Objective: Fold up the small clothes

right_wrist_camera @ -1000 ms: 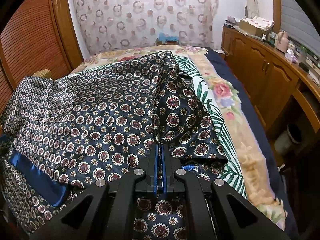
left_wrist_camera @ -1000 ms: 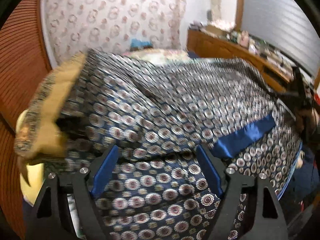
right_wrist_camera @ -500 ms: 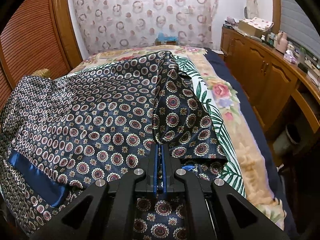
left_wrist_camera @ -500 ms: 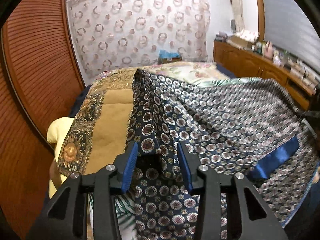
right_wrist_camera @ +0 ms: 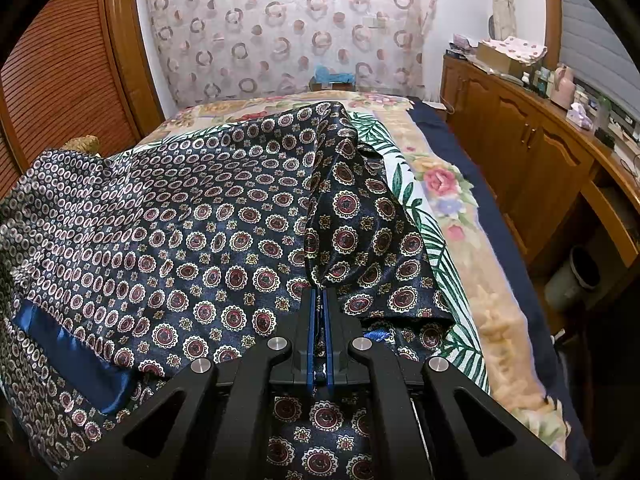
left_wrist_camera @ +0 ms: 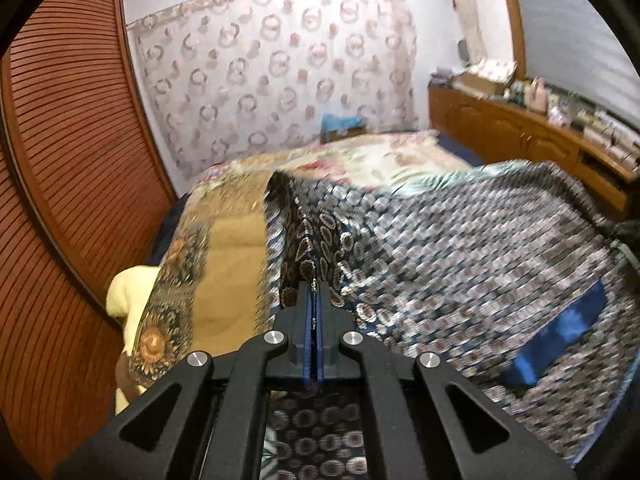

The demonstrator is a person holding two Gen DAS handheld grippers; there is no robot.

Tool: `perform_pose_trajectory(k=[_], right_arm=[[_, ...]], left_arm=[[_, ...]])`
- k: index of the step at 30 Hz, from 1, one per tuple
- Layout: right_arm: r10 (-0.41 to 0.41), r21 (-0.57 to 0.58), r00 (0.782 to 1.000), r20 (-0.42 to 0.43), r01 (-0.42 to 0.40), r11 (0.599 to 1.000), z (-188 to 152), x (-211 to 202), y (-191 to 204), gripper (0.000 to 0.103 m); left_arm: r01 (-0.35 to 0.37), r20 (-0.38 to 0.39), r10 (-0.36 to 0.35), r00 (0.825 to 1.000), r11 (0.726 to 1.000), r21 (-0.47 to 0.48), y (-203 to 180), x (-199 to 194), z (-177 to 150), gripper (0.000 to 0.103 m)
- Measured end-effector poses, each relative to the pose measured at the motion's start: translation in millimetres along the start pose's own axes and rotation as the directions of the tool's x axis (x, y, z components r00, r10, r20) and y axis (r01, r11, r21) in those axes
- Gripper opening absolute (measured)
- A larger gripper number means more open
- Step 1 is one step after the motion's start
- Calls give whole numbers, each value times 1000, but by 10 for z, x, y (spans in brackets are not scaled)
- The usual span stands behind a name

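On the bed [right_wrist_camera: 496,320], over its floral blanket [right_wrist_camera: 440,184], the navy patterned garment [right_wrist_camera: 208,216] lies spread wide, and you hold it at two places. Your right gripper [right_wrist_camera: 319,294] points down at a slant toward the cloth, its blue pads brought together on a bunched fold of the fabric; the fold rises from the tips in a puckered peak and leans away toward the far end of the bed. A solid blue satin band [right_wrist_camera: 68,348] on the garment lies low at the left of that view, flat against the print.

Your left gripper [left_wrist_camera: 313,292] is angled downward too, and its jaws are pressed tight on a narrow pleat of the same garment [left_wrist_camera: 460,264], which stands up from the tips as a dark ridge. The left view is blurred, so the finer print cannot be read there. To the left of that ridge a tan and gold bedcover [left_wrist_camera: 232,256] shows, with a pale yellow pillow [left_wrist_camera: 128,292] at the bed's edge beside the slatted wooden door [left_wrist_camera: 68,160]. The satin band [left_wrist_camera: 560,336] sits at the right of this view. A wooden cabinet [right_wrist_camera: 532,160] runs along the right side of the room.
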State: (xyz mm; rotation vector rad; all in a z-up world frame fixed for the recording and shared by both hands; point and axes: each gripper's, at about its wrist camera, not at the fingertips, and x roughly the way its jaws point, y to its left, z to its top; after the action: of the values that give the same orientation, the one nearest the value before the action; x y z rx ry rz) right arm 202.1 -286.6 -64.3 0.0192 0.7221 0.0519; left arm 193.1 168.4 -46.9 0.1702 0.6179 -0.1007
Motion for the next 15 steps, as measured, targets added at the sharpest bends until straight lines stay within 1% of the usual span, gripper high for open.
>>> perform_pose_trajectory(k=[1,3,4,6,9,12,15], right_arm=[[2,-3,1000,4,-2,1000,3,-8,4,3],[5,-15,1000,19,-5,1000,7,-44,30,2],[9,-23,1000,24,-9,1000,15,-74,53,2],[38,-23,998,46,-37,999,60,-179,83,2],[72,-35,993,98,-69,997,177,-430,159,2],[102,-64,985,138,-94,994,284,-702,258,2],[130,-92,977,169,-116,989,345,-966,350,2]], left_arm=[[13,7,-13,1000,1000,-6,-9,-38,24,2],[63,31,-62,998,998,-30,-19,-172,93,2],[74,37,-73,997,997,-37,-29,-198,118,2],[114,56,-110,992,992,-56,-27,-298,156,2],[151,77,-146,986,986,-74,-31,-404,179,2],[150,107,-142,984,986,-73,-37,-501,186,2],[166,133,-154,979,982,-90,7,-617,177,2]])
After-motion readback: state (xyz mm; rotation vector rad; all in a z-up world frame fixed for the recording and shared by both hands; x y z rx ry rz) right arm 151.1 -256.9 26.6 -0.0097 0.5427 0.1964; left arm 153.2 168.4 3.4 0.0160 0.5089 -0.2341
